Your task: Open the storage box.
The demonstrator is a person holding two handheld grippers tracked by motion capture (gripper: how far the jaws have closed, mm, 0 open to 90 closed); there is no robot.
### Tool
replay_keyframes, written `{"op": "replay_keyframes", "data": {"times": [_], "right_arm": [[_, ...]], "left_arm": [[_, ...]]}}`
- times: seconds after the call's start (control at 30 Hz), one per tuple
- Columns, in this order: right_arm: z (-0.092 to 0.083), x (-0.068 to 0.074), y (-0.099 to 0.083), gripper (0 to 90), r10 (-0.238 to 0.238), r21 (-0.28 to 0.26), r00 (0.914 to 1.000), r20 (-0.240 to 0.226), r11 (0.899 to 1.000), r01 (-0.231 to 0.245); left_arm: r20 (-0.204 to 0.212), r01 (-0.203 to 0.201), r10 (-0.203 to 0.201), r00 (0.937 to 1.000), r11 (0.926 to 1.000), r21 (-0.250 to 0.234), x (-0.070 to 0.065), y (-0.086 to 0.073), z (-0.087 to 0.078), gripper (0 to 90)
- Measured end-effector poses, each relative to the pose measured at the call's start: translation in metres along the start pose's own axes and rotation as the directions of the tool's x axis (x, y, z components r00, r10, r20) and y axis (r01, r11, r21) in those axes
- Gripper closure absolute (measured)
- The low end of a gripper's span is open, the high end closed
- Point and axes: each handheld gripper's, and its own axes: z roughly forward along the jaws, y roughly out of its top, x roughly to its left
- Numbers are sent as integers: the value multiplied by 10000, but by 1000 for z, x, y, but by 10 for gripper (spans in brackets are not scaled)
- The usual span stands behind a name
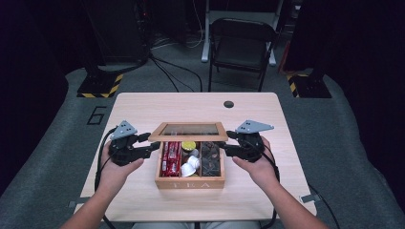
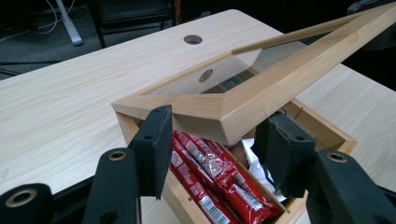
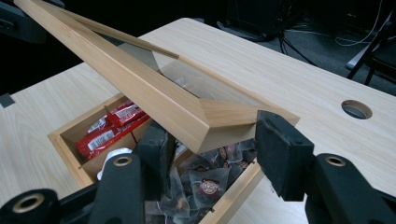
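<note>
1. The left gripper pinches the near-left corner of the glass-paned wooden lid, one pad on each side of the frame.
2. The right gripper clamps the opposite front corner, apparently just as firmly.
3. The lid is tilted up, hinged at the back of the wooden tea box.
4. Inside lie red packets, white capsules and tea bags.
5. The box sits mid-table.
</note>
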Motion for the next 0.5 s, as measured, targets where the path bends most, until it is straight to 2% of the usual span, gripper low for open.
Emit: {"op": "replay_keyframes", "data": {"times": [0.33, 0.5], "right_arm": [[4, -7, 10, 480, 144, -51, 9999, -58, 9999, -144], [11, -14, 12, 483, 44, 157, 10000, 32, 9999, -44]], "left_arm": [[-66, 74, -75, 10000, 9998, -169, 4, 10, 2, 472], [-76, 180, -182, 9998, 9994, -288, 7, 16, 3, 473]]}}
